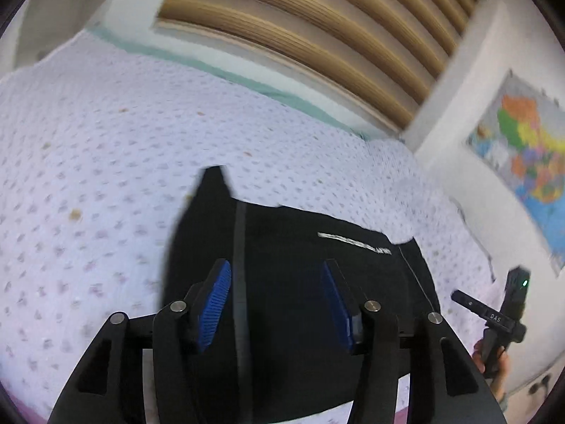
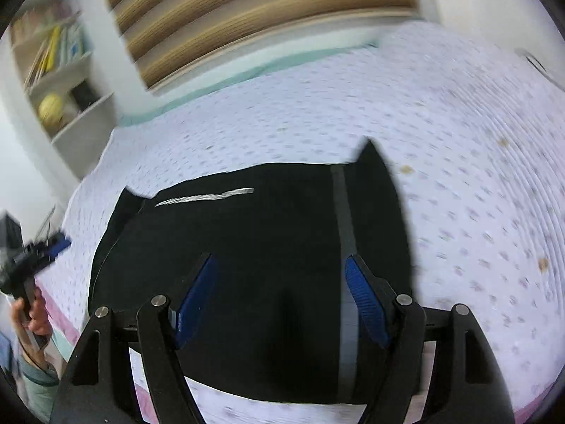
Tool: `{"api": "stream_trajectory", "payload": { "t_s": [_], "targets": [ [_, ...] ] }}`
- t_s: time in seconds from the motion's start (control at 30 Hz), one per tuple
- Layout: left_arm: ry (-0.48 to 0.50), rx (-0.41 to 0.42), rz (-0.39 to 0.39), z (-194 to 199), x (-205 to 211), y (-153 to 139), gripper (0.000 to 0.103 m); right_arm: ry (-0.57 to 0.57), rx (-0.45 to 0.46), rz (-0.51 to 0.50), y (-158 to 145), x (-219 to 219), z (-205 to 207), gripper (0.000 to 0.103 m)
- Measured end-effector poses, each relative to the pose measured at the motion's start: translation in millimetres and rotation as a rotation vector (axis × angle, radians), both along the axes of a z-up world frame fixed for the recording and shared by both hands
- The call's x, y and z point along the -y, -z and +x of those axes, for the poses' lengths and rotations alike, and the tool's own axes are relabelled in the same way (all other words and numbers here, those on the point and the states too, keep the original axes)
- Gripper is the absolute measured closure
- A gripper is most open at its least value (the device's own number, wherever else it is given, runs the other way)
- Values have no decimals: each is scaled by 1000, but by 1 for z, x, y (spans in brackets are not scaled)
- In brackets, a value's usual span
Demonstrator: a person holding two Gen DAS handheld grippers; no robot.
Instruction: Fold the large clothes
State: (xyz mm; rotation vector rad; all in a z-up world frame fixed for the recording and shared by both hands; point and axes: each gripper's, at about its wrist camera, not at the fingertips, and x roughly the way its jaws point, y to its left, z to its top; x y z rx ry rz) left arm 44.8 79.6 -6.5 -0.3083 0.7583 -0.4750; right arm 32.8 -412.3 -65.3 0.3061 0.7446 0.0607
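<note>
A: So, how is the black garment [image 1: 293, 282] laid out?

B: It is spread flat on the dotted bedspread [image 1: 106, 162], folded into a broad dark block. In the left wrist view a pointed corner is raised at about twelve o'clock, a grey stripe [image 1: 240, 265] is run lengthwise through the cloth, and a short silvery mark [image 1: 353, 242] is seen toward two o'clock.

A: And from the other side?

B: In the right wrist view the garment [image 2: 247, 247] is seen with its point at one o'clock, the stripe [image 2: 342, 219] at the right and the silvery mark [image 2: 204, 196] at eleven o'clock. Much of the picture is blurred.

A: How are the fingers held?

B: The left gripper [image 1: 275, 304] is held spread wide above the cloth, with nothing grasped between its blue pads [image 1: 213, 307]. The right gripper [image 2: 282, 300] is likewise parted, with nothing pinched.

A: Is anything else seen?

B: A slatted headboard [image 1: 300, 35] is seen at twelve o'clock, a coloured map [image 1: 529, 148] at three o'clock, and a bookshelf [image 2: 60, 70] at ten o'clock in the right wrist view.
</note>
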Motion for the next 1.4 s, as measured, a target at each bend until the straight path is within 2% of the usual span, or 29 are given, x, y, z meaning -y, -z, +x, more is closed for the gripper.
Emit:
{"api": "stream_trajectory", "payload": {
  "t_s": [0.1,0.13,0.2,0.23,0.27,0.33,0.4,0.47,0.6,0.7,0.8,0.87,0.93,1.07,1.13,1.23,1.4],
  "targets": [
    [60,-28,69,14,55,9,48,-29,-61,-5,22,-26,40,25],
    [67,-29,113,21,71,17,48,-27,-78,-13,22,-36,45,25],
    [70,-19,265,33,105,40,48,-16,-112,-45,38,-43,59,25],
    [69,-36,339,42,117,56,48,-21,-141,-59,50,-46,71,25],
    [72,-81,379,53,121,74,48,-19,-166,-89,64,-48,81,23],
    [67,-170,370,71,125,104,46,-16,-194,-166,76,-55,90,22],
    [64,-200,343,81,120,113,46,-6,-205,-212,84,-61,95,21],
    [63,-208,338,88,119,118,46,4,-202,-242,90,-63,99,20],
    [59,-193,387,88,127,118,45,29,-205,-229,95,-58,101,18],
    [62,-157,405,79,126,104,45,36,-183,-215,85,-57,90,18],
    [-43,-96,551,57,125,74,45,55,-150,-170,67,-52,68,18],
    [-70,-33,591,40,125,53,45,73,-120,-160,52,-52,48,18],
    [-78,54,558,13,119,24,45,101,-76,-189,36,-57,27,18],
    [-104,169,494,-36,111,-22,38,141,0,-227,1,-71,-8,18],
    [-136,233,501,-57,110,-40,37,150,51,-242,-19,-78,-26,18],
    [-178,318,554,-83,113,-62,36,168,98,-299,-47,-90,-41,16],
    [-192,380,543,-107,112,-89,36,184,158,-332,-76,-101,-62,14]
  ]
}}
